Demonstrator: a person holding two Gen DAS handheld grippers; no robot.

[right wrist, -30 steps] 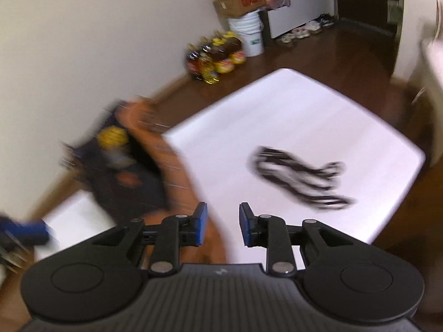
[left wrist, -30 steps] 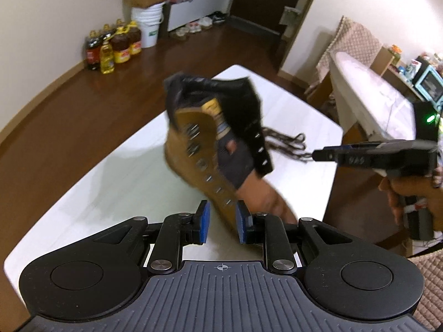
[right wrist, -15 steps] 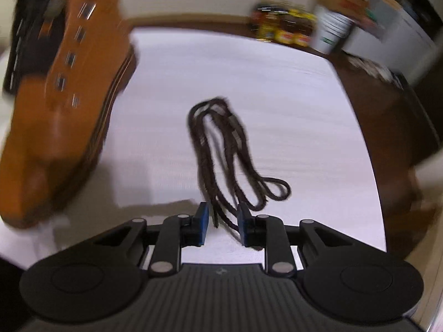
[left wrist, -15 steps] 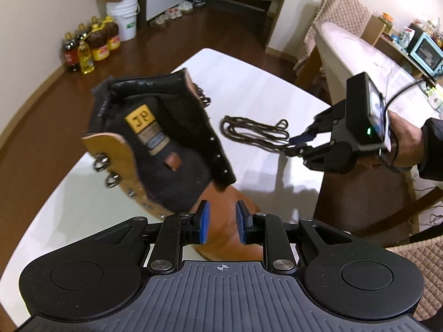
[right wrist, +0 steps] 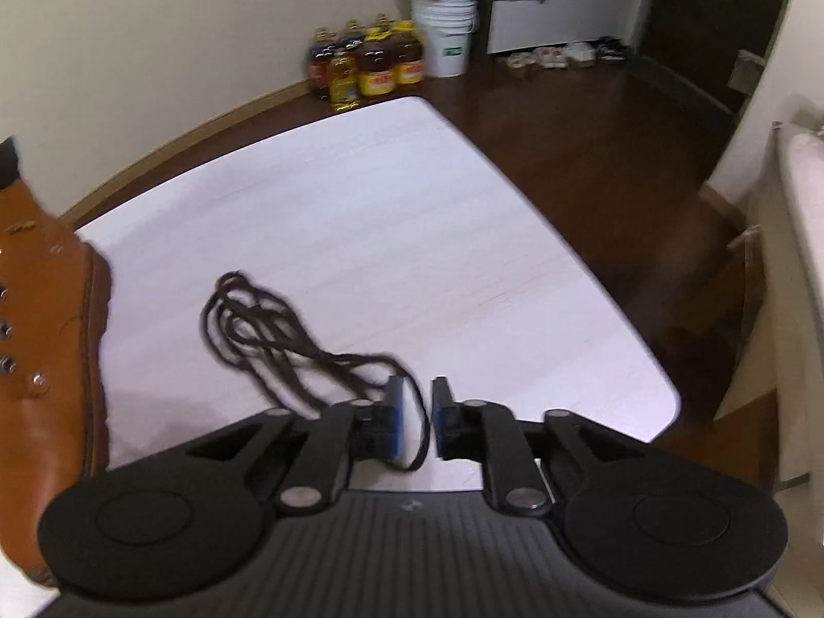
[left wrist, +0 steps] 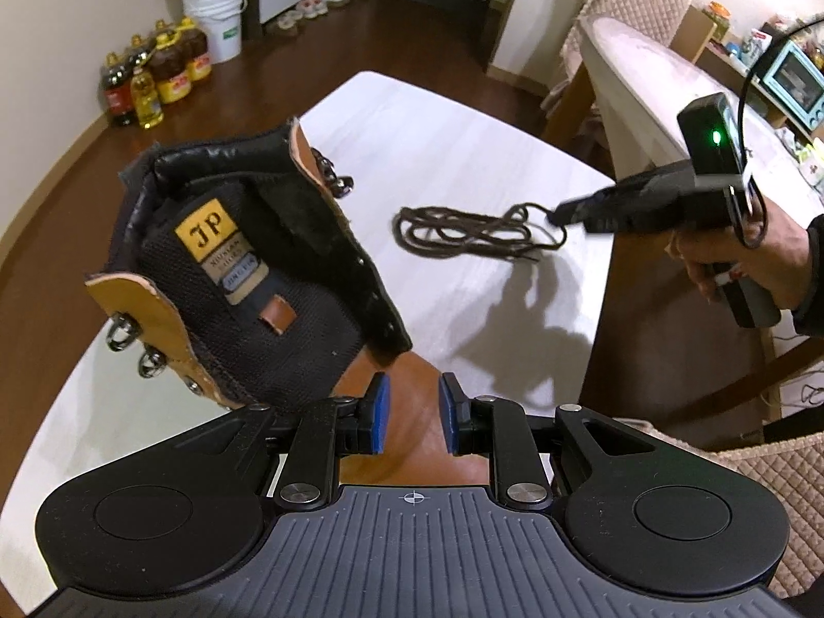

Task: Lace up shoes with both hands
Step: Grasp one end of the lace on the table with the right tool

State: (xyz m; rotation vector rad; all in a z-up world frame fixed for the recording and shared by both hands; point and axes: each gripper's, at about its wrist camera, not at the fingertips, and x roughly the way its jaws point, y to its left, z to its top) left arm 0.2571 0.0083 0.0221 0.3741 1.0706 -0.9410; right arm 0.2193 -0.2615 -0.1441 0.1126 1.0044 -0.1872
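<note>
A tan leather boot [left wrist: 247, 278] with a black tongue and a yellow label stands unlaced on the white table [left wrist: 463, 129], toe towards me. My left gripper [left wrist: 409, 412] hangs over the toe, its blue pads apart with only leather showing behind the gap. A dark brown lace [left wrist: 463, 232] lies bunched to the right of the boot. In the right wrist view the boot [right wrist: 46, 412] is at the left edge and the lace [right wrist: 257, 329] runs into my right gripper [right wrist: 416, 412]. Its jaws are opening, and a loose strand hangs between the pads unpinched. From the left I see the right gripper [left wrist: 556, 216] at the lace's end.
A person's hand [left wrist: 721, 257] holds the right gripper beyond the table's right edge. Oil bottles [left wrist: 154, 82], a white bucket [left wrist: 216, 26] and a cardboard box stand on the wooden floor by the wall. A quilted chair [left wrist: 638, 5] and a long pale counter [left wrist: 669, 82] are on the right.
The boot has swung round so that its toe lies under my left gripper. The right gripper came down to the lace, and a strand now sits between its pads.
</note>
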